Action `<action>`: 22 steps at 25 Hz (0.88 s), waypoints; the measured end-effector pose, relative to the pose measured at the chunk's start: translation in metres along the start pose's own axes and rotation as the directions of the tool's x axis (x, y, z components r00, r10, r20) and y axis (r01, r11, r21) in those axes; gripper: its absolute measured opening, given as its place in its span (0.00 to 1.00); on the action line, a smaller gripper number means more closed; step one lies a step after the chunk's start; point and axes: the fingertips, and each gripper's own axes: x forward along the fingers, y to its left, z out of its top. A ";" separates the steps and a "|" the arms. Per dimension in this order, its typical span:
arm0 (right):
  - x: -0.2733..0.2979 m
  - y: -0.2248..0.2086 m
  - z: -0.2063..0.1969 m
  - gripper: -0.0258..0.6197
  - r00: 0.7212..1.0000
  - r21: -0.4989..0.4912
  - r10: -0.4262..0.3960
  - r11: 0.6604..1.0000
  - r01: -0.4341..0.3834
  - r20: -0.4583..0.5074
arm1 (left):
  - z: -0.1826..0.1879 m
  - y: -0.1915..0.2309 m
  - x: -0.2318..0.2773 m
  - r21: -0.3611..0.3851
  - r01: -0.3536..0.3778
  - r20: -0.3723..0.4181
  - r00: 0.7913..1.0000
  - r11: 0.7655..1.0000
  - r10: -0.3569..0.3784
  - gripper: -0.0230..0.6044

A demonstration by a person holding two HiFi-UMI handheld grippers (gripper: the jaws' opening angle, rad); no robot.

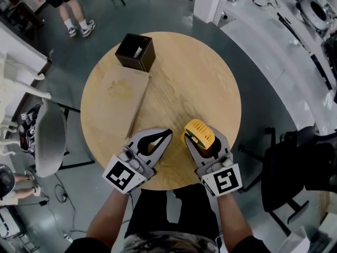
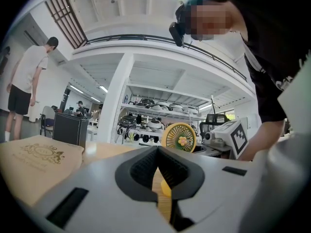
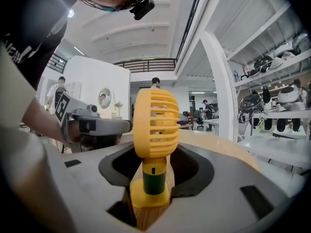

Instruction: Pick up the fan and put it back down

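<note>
One round wooden table across the middle of the head view, on dark grey floor. Off its left edge, a pale grey chair; off its right edge, a black chair. At the top left, the legs of a standing person, well apart from the table.

On the table's left half, a flat tan board with a faint crest on top. Just beyond its far corner, near the table's far rim, a dark brown open-topped box; touching the board or not, cannot tell.

At the near rim, two grey grippers side by side. Left gripper: fingers pressed together at the tips, nothing between them, only an empty loop behind; over bare wood, apart from board and fan. Right gripper: fingers pinching the yellow fan low down at its round foot, one on either side, plain in the right gripper view.

Smallest, the fan itself: upright between the right gripper's jaws, at the table's near right. Yellow caged head on a short stem, green band above the yellow foot. Wood directly beneath the foot; resting on it or just above, cannot tell. Seen face-on from the left gripper view too, with a small flower-shaped hub.
</note>
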 end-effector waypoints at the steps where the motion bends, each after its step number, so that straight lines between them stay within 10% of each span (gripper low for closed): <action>1: 0.000 0.000 0.000 0.32 1.000 0.001 -0.002 1.000 0.002 0.001 | 0.000 0.000 0.000 0.002 0.001 -0.001 1.000 1.000 -0.001 0.06; 14: -0.001 0.000 -0.003 0.43 1.000 0.018 -0.017 1.000 0.017 -0.018 | 0.001 0.000 -0.001 0.005 0.003 -0.012 1.000 1.000 -0.003 0.06; 22: 0.003 -0.003 -0.005 0.91 0.999 0.043 -0.039 0.998 0.040 -0.028 | 0.002 0.000 -0.004 0.008 0.001 -0.010 1.000 1.000 -0.001 0.06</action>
